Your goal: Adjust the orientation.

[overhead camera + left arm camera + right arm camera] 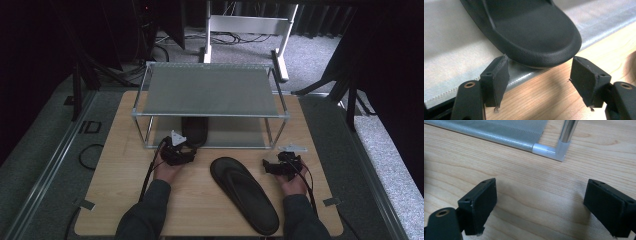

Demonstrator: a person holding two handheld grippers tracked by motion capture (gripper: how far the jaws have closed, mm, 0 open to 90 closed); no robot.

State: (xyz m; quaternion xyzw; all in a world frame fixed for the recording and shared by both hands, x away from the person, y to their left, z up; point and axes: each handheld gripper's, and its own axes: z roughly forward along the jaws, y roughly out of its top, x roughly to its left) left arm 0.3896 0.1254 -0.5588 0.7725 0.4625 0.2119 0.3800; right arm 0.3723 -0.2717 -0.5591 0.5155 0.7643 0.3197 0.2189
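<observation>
One black sandal (195, 130) lies on the lower shelf of a two-tier rack (210, 114), its rounded end (531, 32) hanging over the shelf's front edge. My left gripper (180, 150) is open right in front of that end. In the left gripper view its jaws (540, 85) stand on either side of the sandal's tip, and the left pad (499, 77) is just under the sole's rim. A second black sandal (243, 192) lies flat on the table between my hands. My right gripper (281, 164) is open and empty, low over bare wood (541, 205).
The rack has grey fabric shelves (210, 90) and chrome posts; its front right foot (560, 147) stands just ahead of my right gripper. The wooden table (120, 165) has free room at the left and front. Cables trail from both grippers.
</observation>
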